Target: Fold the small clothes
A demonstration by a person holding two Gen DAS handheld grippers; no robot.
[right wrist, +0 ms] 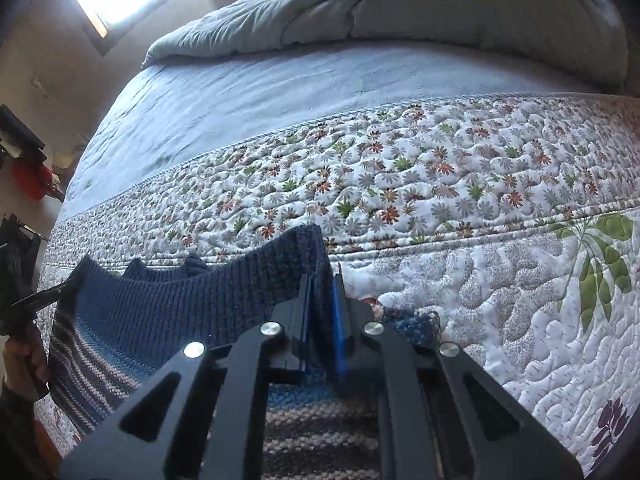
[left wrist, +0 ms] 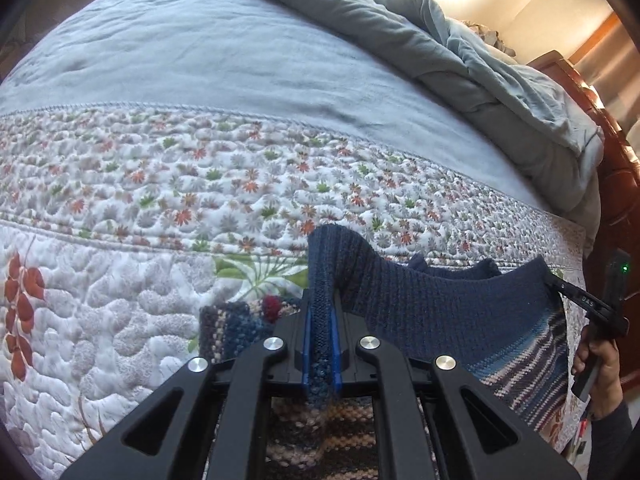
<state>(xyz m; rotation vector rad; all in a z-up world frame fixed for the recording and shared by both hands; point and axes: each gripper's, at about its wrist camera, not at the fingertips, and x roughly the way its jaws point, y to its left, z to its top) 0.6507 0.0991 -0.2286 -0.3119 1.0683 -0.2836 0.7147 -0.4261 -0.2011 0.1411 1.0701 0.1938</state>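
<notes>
A small knitted sweater [left wrist: 440, 312], navy at its ribbed edge and striped blue, pink and dark lower down, is stretched between both grippers above the quilted bed. My left gripper [left wrist: 321, 300] is shut on one corner of the navy edge. My right gripper [right wrist: 322, 288] is shut on the other corner, and the sweater [right wrist: 192, 304] runs off to its left. Each gripper shows in the other's view: the right one at the far right [left wrist: 560, 280], the left one at the far left [right wrist: 68, 282]. A sleeve end [left wrist: 224, 324] lies on the quilt.
The bed has a white floral quilt [left wrist: 120, 280] near me and a pale blue blanket [left wrist: 200, 60] beyond. A crumpled grey-blue duvet [left wrist: 500, 80] is heaped at the far side. A wooden bed frame [left wrist: 616, 184] stands at the right. Red and dark objects [right wrist: 28, 176] lie on the floor.
</notes>
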